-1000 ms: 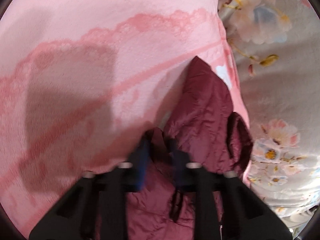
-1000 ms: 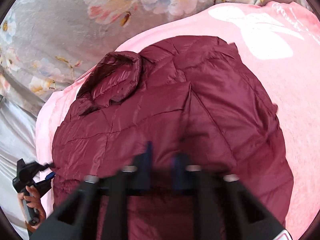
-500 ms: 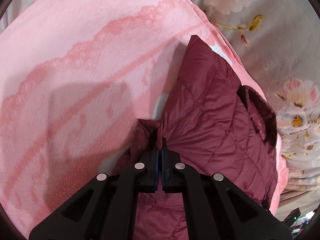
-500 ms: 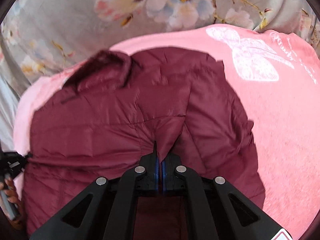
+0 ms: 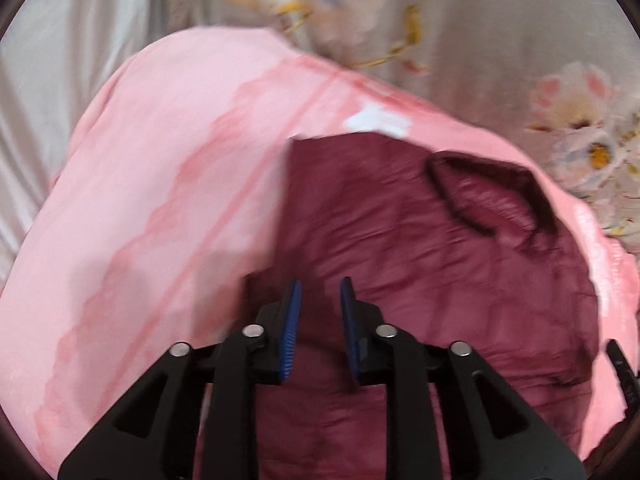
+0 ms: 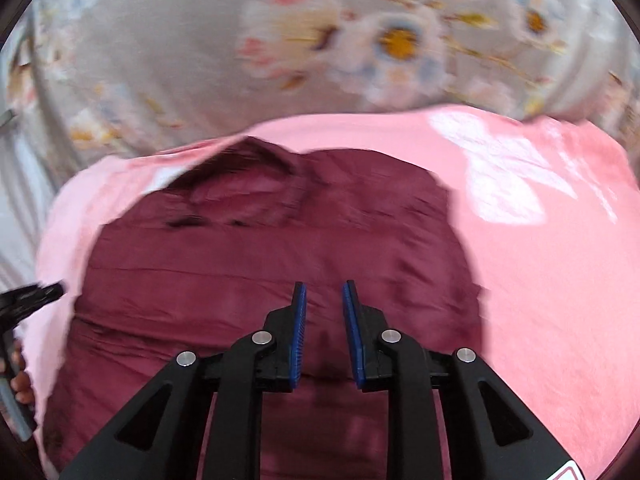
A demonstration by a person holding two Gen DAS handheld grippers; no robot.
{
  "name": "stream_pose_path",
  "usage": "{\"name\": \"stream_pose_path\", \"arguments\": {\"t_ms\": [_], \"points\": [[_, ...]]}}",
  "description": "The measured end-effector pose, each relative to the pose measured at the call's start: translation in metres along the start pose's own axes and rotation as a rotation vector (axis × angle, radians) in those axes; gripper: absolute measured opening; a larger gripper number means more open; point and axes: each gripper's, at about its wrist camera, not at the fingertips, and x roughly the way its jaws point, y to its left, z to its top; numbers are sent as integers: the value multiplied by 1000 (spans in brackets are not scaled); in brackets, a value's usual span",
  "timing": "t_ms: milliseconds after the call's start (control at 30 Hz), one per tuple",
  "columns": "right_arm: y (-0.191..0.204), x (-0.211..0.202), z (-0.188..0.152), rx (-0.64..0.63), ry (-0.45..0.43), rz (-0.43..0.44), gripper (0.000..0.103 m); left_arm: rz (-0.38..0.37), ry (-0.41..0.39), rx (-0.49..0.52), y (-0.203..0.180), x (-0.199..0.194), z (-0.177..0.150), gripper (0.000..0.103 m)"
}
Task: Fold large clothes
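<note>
A maroon quilted jacket (image 5: 420, 248) (image 6: 248, 268) lies folded on a pink blanket (image 5: 152, 168) (image 6: 540, 280), its hood (image 5: 492, 196) turned toward the far side. My left gripper (image 5: 319, 286) hovers above the jacket's left edge, its jaws opening with a gap between the blue pads and nothing held. My right gripper (image 6: 323, 287) hangs over the jacket's near middle, its jaws likewise opening and empty. Both views are blurred by motion. The left gripper and the hand holding it (image 6: 20, 364) show at the left edge of the right wrist view.
Grey bedding with a flower print (image 5: 480, 40) (image 6: 320, 40) spreads beyond the pink blanket. A white butterfly print (image 6: 504, 176) marks the blanket to the right of the jacket. Pale plain fabric (image 5: 60, 60) lies at the far left.
Both grippers were pinched shut on folds of the jacket half a second ago; now both have let go, risen and pulled back. The jacket has dropped flat.
</note>
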Motion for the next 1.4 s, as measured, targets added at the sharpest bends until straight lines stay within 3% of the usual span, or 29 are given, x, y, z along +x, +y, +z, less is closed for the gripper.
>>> {"name": "stream_pose_path", "arguments": {"t_ms": [67, 167, 300, 633, 933, 1133, 1200, 1233, 1300, 1400], "points": [[20, 20, 3, -48, 37, 15, 21, -2, 9, 54, -24, 9, 4, 38], [43, 48, -7, -117, 111, 5, 21, 17, 70, 134, -57, 38, -7, 38], [54, 73, -32, -166, 165, -28, 21, 41, 113, 153, -64, 64, -32, 38], [60, 79, -48, -213, 112, -69, 20, 136, -37, 228, -74, 66, -63, 44], [58, 80, -49, -201, 104, -61, 21, 177, -46, 207, -70, 65, -63, 59], [53, 80, -47, -178, 106, -31, 22, 180, -44, 199, -68, 66, -61, 62], [44, 76, -43, -132, 112, 40, 27, 152, -38, 185, -65, 64, -59, 62], [39, 73, -40, -101, 123, 76, 36, 126, -24, 177, -62, 63, -56, 62], [26, 65, -27, -32, 126, 143, 45, 22, 39, 141, -54, 58, -43, 62], [-5, 56, 12, 131, 99, 209, 48, -121, 81, 51, -48, 48, -10, 62]]}}
